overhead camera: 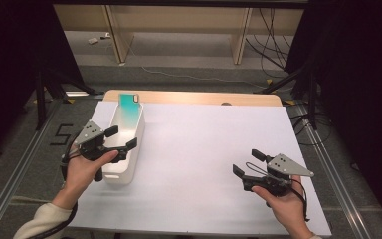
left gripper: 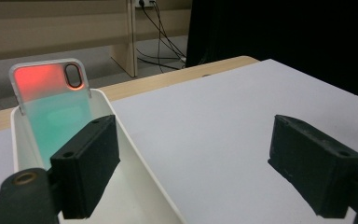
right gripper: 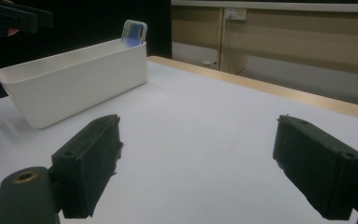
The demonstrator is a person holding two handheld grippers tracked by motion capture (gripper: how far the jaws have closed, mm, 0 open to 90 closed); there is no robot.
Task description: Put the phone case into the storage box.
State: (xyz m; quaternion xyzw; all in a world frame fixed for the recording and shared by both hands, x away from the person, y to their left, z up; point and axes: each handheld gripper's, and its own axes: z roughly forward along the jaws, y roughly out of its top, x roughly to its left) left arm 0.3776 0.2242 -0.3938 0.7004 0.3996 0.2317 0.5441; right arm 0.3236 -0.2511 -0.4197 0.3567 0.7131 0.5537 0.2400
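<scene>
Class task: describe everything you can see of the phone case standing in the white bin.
The phone case looks like translucent plastic with a pale rim, rounded corners and a dark oval camera cutout near its top. Its colour fades from orange-red at the top to mint green below in the left gripper view, and reads teal from above. It stands tilted against the far end wall of the white bin, its top poking above the rim. No gripper touches it.

A grey floor [overhead camera: 189,74] lies beyond the white-topped bench [overhead camera: 204,164], crossed by loose cables [overhead camera: 273,40]. Pale wooden furniture legs [overhead camera: 115,32] stand there, flanked by black curtains [overhead camera: 358,74].
</scene>
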